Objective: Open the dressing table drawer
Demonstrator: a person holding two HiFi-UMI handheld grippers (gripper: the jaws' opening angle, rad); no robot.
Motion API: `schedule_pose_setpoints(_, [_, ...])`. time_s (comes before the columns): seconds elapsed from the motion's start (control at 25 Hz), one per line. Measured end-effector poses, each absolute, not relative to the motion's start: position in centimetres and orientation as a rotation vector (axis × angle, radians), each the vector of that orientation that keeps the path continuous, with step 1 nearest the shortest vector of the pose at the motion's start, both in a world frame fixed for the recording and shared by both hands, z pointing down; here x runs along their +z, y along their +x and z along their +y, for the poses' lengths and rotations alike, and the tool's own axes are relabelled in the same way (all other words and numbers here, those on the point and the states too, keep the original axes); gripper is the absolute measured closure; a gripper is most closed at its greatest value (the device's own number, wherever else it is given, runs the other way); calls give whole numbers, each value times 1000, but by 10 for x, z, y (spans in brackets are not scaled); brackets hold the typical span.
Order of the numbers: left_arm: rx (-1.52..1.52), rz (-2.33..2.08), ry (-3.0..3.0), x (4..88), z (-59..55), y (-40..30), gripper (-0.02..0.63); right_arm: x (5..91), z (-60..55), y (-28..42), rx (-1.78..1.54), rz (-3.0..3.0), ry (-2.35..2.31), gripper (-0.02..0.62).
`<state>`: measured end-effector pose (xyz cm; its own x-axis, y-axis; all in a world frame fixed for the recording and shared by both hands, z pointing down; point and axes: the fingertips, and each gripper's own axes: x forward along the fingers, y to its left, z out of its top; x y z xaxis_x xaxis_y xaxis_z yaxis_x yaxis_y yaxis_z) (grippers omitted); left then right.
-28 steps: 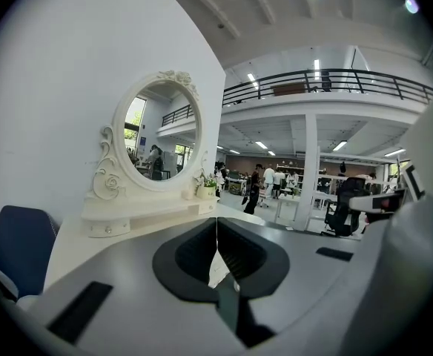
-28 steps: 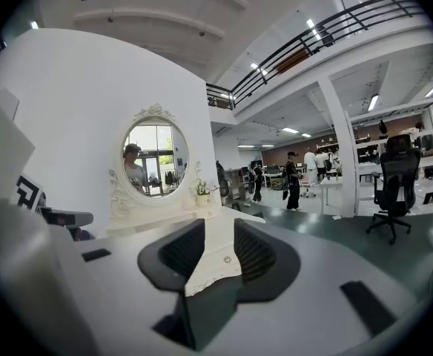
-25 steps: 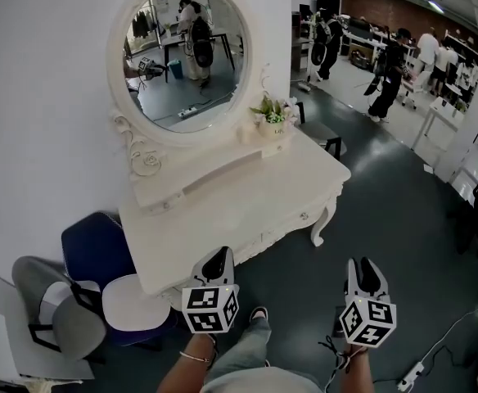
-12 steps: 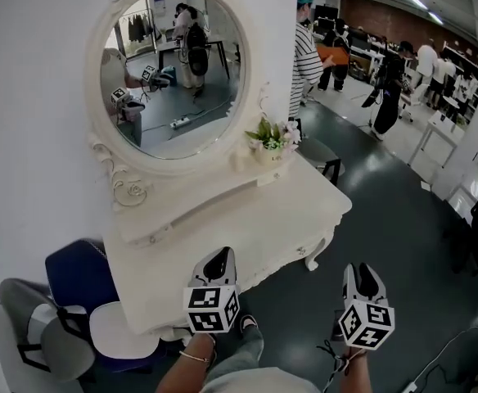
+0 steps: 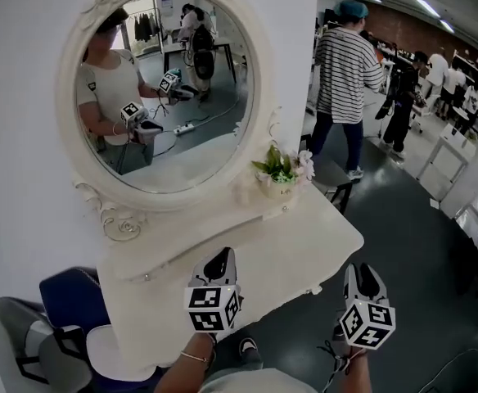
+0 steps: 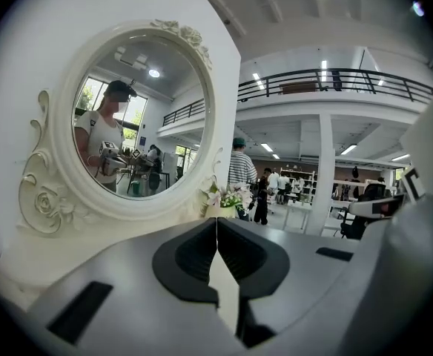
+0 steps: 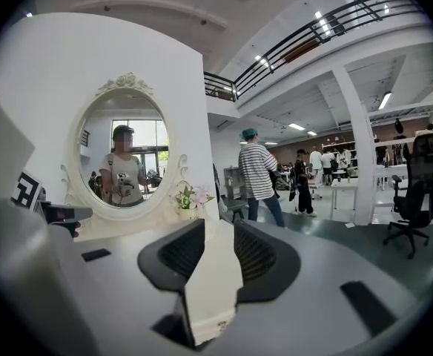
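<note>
A white dressing table (image 5: 304,236) with an oval mirror (image 5: 165,88) stands against the wall. Its front drawer shows a small knob (image 5: 311,290) under the top's edge. My left gripper (image 5: 217,258) hovers over the table's front edge, left of that knob; in the left gripper view its tips (image 6: 216,221) meet, shut on nothing. My right gripper (image 5: 362,267) hangs over the floor, right of the table's corner. In the right gripper view its jaws (image 7: 219,225) stand apart, open, pointing at the table top (image 7: 202,236). Neither gripper touches the table.
A small flower pot (image 5: 281,170) sits at the back of the table top. A blue chair (image 5: 67,297), a grey chair (image 5: 18,334) and a white stool (image 5: 112,350) crowd the table's left side. A person in a striped shirt (image 5: 345,80) stands behind the table's right end.
Both grippers and the view have come closer to the dressing table. The striped-shirt person has walked into view at the right. The jaws look unchanged.
</note>
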<state>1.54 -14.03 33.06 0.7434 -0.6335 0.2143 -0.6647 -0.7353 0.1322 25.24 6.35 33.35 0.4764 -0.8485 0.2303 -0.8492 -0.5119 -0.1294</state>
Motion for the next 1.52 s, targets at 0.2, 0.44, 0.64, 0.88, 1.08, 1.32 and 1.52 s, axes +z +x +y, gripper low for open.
schedule_pose_setpoints(0.2, [246, -1066, 2713, 339, -185, 26, 587, 337, 16, 272, 433, -1570, 2681, 465])
schedule_pose_setpoints(0.44, [273, -1088, 2684, 346, -220, 36, 586, 344, -21, 286, 466, -1583, 2662, 466])
schedule_pose_setpoints(0.64, [297, -1121, 2652, 355, -236, 37, 586, 350, -44, 297, 494, -1596, 2633, 466])
schedule_pose_setpoints(0.88, [262, -1219, 2589, 352, -253, 36, 588, 341, -91, 304, 468, -1719, 2528, 465])
schedule_pose_setpoints(1.08, [235, -1275, 2541, 350, -259, 32, 588, 332, -122, 304, 440, -1809, 2460, 465])
schedule_pose_setpoints(1.32, [229, -1370, 2486, 352, -262, 16, 586, 335, -146, 302, 442, -1886, 2383, 463])
schedule_pose_setpoints(1.52, [232, -1434, 2450, 353, -262, 5, 586, 341, -159, 300, 459, -1933, 2341, 463])
